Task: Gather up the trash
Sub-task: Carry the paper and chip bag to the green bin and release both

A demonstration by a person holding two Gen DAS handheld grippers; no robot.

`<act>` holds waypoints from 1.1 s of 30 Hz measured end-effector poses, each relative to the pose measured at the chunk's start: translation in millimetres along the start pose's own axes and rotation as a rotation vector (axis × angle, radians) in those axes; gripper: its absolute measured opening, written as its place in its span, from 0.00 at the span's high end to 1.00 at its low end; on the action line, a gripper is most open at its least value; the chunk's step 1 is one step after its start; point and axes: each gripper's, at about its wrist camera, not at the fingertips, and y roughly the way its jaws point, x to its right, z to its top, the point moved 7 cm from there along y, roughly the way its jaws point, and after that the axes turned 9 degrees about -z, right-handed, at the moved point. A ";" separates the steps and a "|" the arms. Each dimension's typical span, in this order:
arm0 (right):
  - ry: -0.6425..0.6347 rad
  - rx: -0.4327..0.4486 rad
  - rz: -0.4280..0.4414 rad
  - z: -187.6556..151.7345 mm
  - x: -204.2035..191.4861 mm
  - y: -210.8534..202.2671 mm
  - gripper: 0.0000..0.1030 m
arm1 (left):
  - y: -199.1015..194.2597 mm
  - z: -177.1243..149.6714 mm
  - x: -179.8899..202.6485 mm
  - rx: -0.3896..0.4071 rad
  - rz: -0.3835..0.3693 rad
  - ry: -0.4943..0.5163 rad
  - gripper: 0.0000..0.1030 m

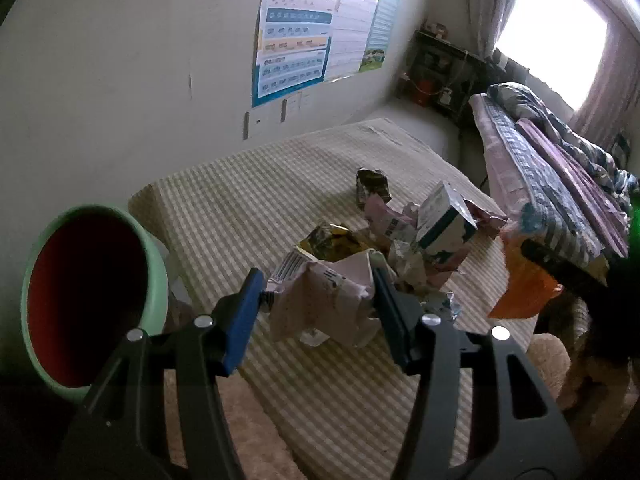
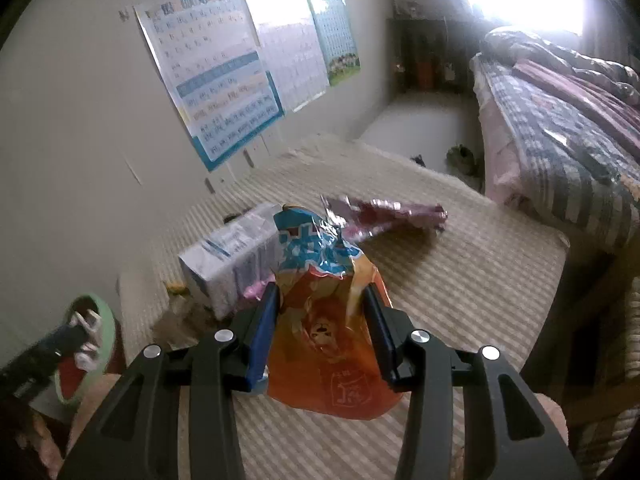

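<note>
My left gripper is shut on a crumpled pink-and-white wrapper and holds it above the striped mat. A green bin with a red inside stands at the left, close to the left finger. Behind the wrapper lies a pile of trash: a white-and-blue carton, a yellow wrapper and a dark crumpled pack. My right gripper is shut on an orange-and-blue snack bag, also seen in the left wrist view. The carton and a purple wrapper lie beyond it. The bin is at lower left.
A bed with a striped quilt stands on the right, close to the mat's edge. The wall with posters runs along the left. A dark shelf stands in the far corner under a bright window. A fluffy rug lies below the mat.
</note>
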 end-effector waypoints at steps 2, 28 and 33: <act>0.003 0.014 0.010 5.9 -3.5 -6.9 0.59 | -0.6 -0.3 -2.0 0.000 -0.002 -0.008 0.48; -0.182 0.120 0.202 36.2 -121.3 -72.0 0.59 | -58.3 26.0 -69.0 0.141 0.151 -0.096 0.48; -0.221 0.090 0.235 26.2 -145.7 -67.5 0.59 | -67.1 28.3 -79.8 0.160 0.173 -0.106 0.48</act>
